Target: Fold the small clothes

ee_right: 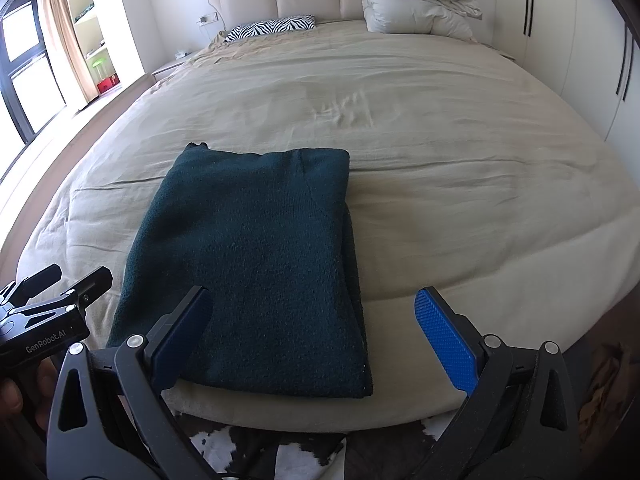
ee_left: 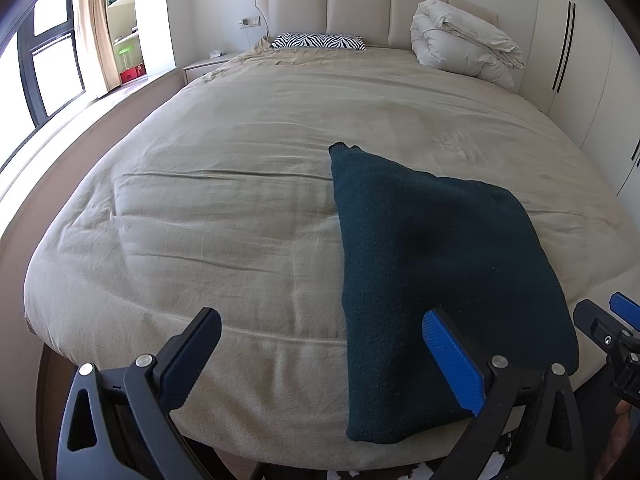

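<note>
Left gripper (ee_left: 320,352) and right gripper (ee_right: 314,328) spread wide, dark-green knit (ee_right: 256,264) folded flat.

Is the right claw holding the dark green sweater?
No, the right claw is wide open with nothing pinched, and the sweater lies flat on the bed.

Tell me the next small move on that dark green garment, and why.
Probably lower both grippers to the garment's near edge and pinch its two near corners for another fold. It lies flat on the bed as a long rectangle, already folded lengthwise, and the left gripper and right gripper are both open, holding nothing, at that near edge.
</note>
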Motion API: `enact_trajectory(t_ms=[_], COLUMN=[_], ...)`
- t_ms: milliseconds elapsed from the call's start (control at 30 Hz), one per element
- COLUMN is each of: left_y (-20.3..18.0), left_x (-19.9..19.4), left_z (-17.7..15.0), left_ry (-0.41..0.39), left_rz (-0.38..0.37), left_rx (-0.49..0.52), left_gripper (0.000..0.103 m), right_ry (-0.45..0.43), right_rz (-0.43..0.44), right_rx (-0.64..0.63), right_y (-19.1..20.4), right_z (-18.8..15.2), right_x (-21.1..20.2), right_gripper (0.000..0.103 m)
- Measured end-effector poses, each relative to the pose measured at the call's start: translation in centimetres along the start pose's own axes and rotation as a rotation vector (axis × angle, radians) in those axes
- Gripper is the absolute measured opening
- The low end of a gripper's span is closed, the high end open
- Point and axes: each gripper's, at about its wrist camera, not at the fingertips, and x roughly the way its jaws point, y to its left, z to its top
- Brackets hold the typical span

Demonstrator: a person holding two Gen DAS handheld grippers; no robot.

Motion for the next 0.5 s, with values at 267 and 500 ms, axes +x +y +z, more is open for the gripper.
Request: enact_trajectory(t_ms=[267,500], left_y=[0.07,0.08], left_x=[0.14,0.17], left_z=[-0.06,-0.05], left_ry=[0.002,0.003], left_rz=[-0.001,0.0], left_rx=[0.002,0.003], left_gripper=[0.103,0.103], right_ry=[0.003,0.004], right_rz=[-0.001,0.0], right_rx=[0.007,0.007], right_y=[-0.07,-0.13], right_z=[-0.23,-0.23], right_x=[0.1,0.11], right_gripper=[0.103,0.103])
